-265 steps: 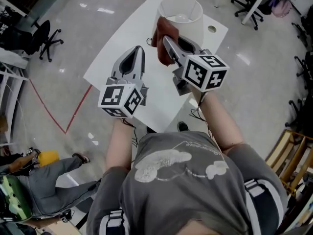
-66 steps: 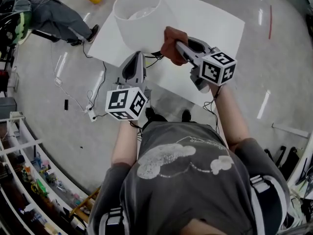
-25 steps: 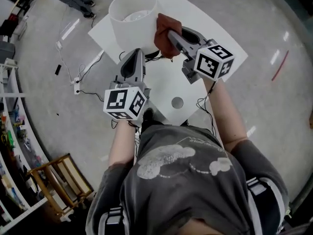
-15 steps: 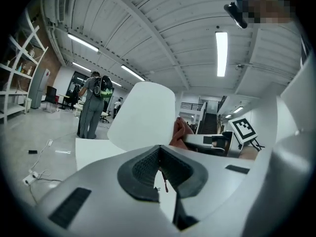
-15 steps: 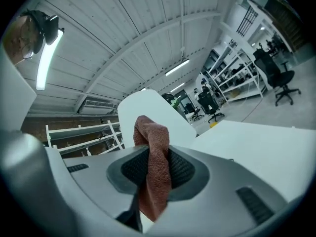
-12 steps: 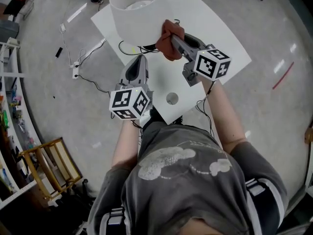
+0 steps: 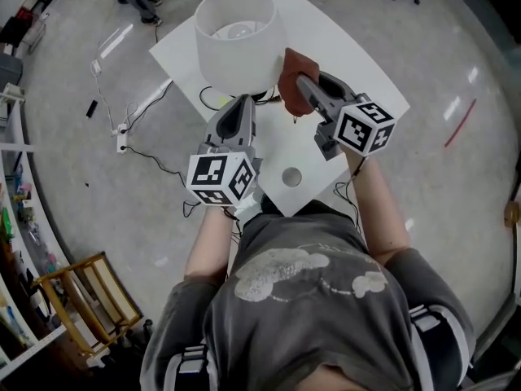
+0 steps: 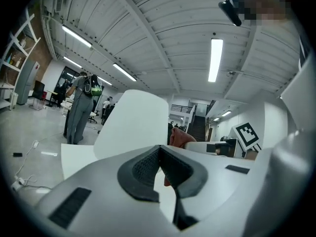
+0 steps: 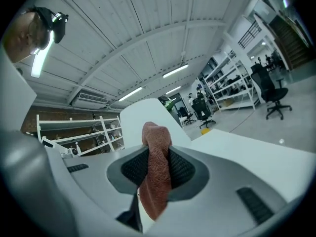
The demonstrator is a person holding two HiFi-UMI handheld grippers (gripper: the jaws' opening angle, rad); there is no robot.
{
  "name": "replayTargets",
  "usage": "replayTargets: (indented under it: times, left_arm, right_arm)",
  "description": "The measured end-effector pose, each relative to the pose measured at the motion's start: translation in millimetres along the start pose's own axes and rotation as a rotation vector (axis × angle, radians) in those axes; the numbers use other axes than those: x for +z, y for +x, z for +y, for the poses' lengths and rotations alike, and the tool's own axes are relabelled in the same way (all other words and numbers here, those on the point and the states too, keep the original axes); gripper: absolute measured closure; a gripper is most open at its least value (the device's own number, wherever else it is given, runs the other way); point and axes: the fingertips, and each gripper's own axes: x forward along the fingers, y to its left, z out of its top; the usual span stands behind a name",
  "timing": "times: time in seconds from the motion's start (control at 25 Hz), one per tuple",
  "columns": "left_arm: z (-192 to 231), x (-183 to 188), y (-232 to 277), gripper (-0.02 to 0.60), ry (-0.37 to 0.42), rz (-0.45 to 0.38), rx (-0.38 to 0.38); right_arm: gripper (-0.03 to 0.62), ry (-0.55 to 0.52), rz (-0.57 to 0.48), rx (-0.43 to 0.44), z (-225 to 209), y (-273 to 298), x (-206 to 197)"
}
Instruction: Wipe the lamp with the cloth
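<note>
A white lamp with a drum shade (image 7: 238, 41) stands on the white table (image 7: 358, 63). My right gripper (image 7: 303, 84) is shut on a rust-brown cloth (image 7: 294, 70), which sits right beside the shade's right side; contact cannot be made out. In the right gripper view the cloth (image 9: 157, 172) hangs between the jaws, with the shade (image 9: 148, 113) just behind it. My left gripper (image 7: 242, 108) is shut and holds nothing, just below the shade. The left gripper view shows the shade (image 8: 136, 125) ahead and the cloth (image 8: 181, 138) to its right.
The lamp's black cord (image 7: 210, 98) loops on the table under the shade. A round hole (image 7: 291, 177) lies in the table near its front edge. Cables (image 7: 134, 125) trail on the floor at left. A person (image 8: 79, 110) stands beyond the table.
Over the last second my head view has shifted round the table. The right gripper, still shut on the cloth, stays at the shade's right side. The left gripper has stayed under the shade.
</note>
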Motion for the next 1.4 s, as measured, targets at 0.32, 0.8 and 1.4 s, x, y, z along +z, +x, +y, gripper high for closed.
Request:
replayTargets:
  times: [0.32, 0.8, 1.4]
  left_arm:
    - [-34.8, 79.4, -10.3, 0.575, 0.071, -0.135, 0.007]
    - [-50.2, 108.5, 14.6, 0.575, 0.135, -0.233, 0.23]
    - [-39.0, 44.2, 45.9, 0.575, 0.111, -0.166, 0.442]
  right_arm:
    - [0.508, -0.123, -0.118, 0.1, 36.9, -19.3, 90.2]
    - [0.508, -0.131, -0.115, 0.406, 24.8, 25.1, 153.1]
    - [0.507, -0.002, 0.014, 0.462, -54.0, 76.8, 129.7]
